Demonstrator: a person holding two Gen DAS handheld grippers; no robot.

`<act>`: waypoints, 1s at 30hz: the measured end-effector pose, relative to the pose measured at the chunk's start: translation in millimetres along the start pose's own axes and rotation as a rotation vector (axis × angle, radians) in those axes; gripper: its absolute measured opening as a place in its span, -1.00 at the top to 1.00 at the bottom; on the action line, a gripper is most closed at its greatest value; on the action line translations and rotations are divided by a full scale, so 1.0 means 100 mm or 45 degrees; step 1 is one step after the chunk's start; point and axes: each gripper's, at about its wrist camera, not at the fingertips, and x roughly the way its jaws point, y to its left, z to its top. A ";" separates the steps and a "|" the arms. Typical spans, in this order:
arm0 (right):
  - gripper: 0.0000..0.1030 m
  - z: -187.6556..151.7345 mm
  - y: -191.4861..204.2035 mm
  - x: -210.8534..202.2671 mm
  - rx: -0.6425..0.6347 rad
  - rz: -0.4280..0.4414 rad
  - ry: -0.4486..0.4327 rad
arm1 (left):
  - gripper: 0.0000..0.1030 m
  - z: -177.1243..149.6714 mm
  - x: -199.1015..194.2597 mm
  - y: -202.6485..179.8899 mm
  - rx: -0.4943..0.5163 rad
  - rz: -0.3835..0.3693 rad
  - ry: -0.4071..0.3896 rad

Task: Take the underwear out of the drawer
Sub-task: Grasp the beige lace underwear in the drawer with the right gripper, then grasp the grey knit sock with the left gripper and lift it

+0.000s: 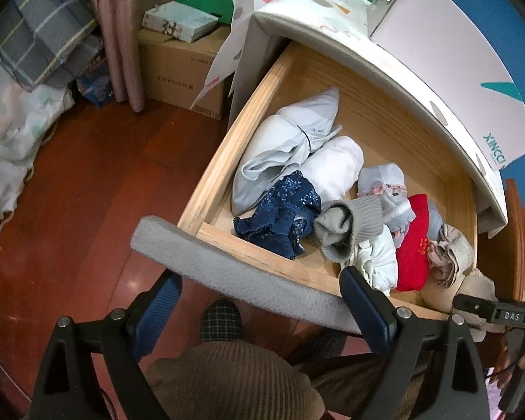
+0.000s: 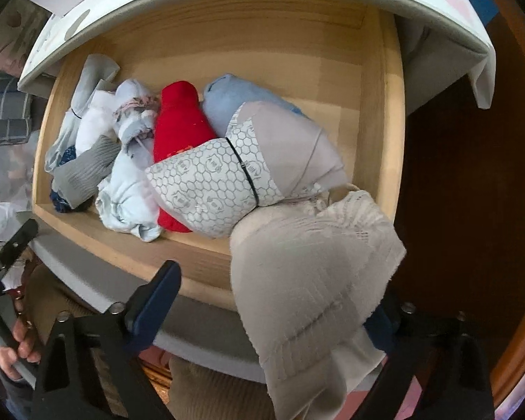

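Note:
The wooden drawer (image 1: 210,175) stands pulled out, holding several rolled and crumpled garments: a navy lace piece (image 1: 280,210), a grey sock (image 1: 350,224), a red piece (image 2: 178,129) and a beige piece with a honeycomb-print waistband (image 2: 210,182). Beige lace-trimmed underwear (image 2: 315,280) hangs over the drawer's front right corner. My right gripper (image 2: 273,290) points down around it, jaws wide; the left finger (image 2: 157,297) stands clear of the cloth and the right finger is hidden behind it. My left gripper (image 1: 262,301) is open and empty above the drawer's grey padded front edge (image 1: 227,273).
A white cover with coloured shapes (image 1: 332,45) overhangs the drawer's back, with a white box (image 1: 455,70) on top. A cardboard box (image 1: 178,70), a curtain (image 1: 119,35) and bedding (image 1: 17,122) stand to the left on the red-brown floor (image 1: 87,192). A person's slipper (image 1: 220,318) is below.

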 end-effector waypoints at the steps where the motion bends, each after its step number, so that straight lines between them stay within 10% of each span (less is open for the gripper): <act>1: -0.64 0.00 0.01 0.02 -0.005 -0.009 -0.003 | -0.83 0.00 -0.03 -0.01 0.014 0.010 -0.009; 12: -0.16 -0.18 0.08 0.20 -0.046 -0.101 -0.038 | -0.82 0.12 -0.56 -0.03 0.264 0.140 -0.185; 30: -0.04 -0.44 -0.07 0.36 0.089 -0.043 -0.122 | -0.82 0.45 -0.09 -0.88 0.655 -0.004 0.066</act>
